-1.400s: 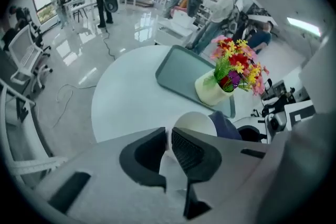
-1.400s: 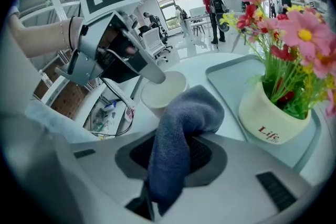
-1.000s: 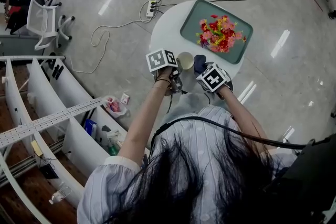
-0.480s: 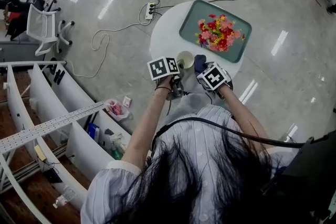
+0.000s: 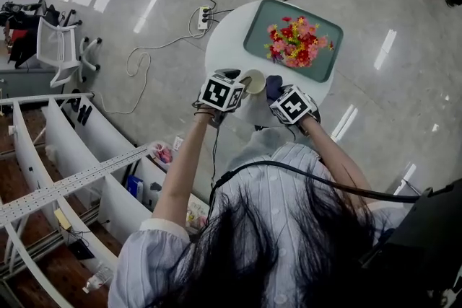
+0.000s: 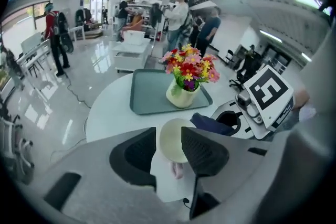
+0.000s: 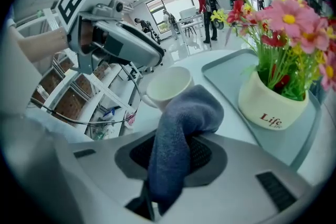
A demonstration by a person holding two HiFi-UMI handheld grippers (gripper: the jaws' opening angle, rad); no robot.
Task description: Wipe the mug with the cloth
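Note:
A cream mug (image 5: 254, 81) stands on the round white table (image 5: 222, 47), near its front edge. In the left gripper view the mug (image 6: 172, 136) sits between my left gripper's (image 6: 169, 140) jaws, which are opening; the pads stand clear of it, and its handle points toward me. My left gripper (image 5: 232, 77) is just left of the mug. My right gripper (image 7: 173, 157) is shut on a dark blue cloth (image 7: 181, 126), whose bunched end rests against the mug's (image 7: 167, 84) near side. In the head view the cloth (image 5: 273, 86) lies right of the mug.
A green tray (image 5: 257, 47) at the back of the table holds a cream pot of red, pink and yellow flowers (image 5: 294, 41). A power strip (image 5: 206, 12) and cables lie on the floor behind. White shelving (image 5: 65, 148) curves along the left.
My left gripper's jaws have come apart around the mug, and that gripper has shifted a little up and left. The right gripper with the cloth stays beside the mug.

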